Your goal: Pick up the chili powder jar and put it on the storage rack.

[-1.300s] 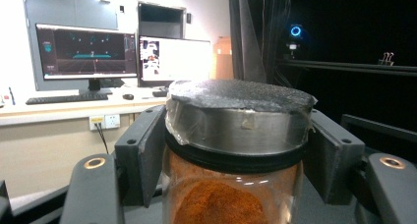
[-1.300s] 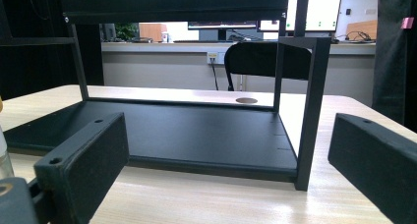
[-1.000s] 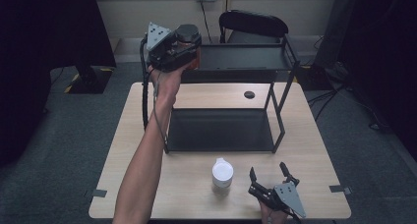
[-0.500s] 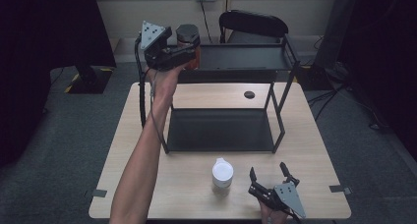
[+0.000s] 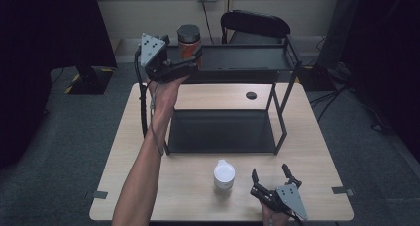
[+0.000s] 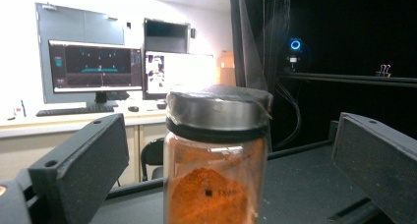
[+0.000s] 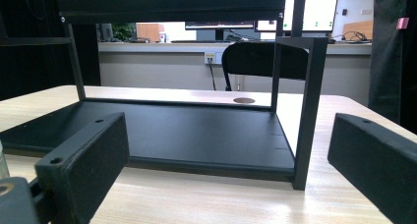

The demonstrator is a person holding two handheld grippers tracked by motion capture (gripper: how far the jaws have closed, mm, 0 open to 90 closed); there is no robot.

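Shelf rack (image 5: 277, 112) between white cup (image 5: 224, 174) and spice jar (image 5: 189, 39).

The left gripper (image 5: 173, 65) is black with a grey three-cornered plate on top, dotted with small screws, and a black cable trails from it along a bare, sleeveless forearm. The right gripper (image 5: 271, 179) is the same make. Each one's jaws are thick, flat, matte-black blocks with a small round hole.
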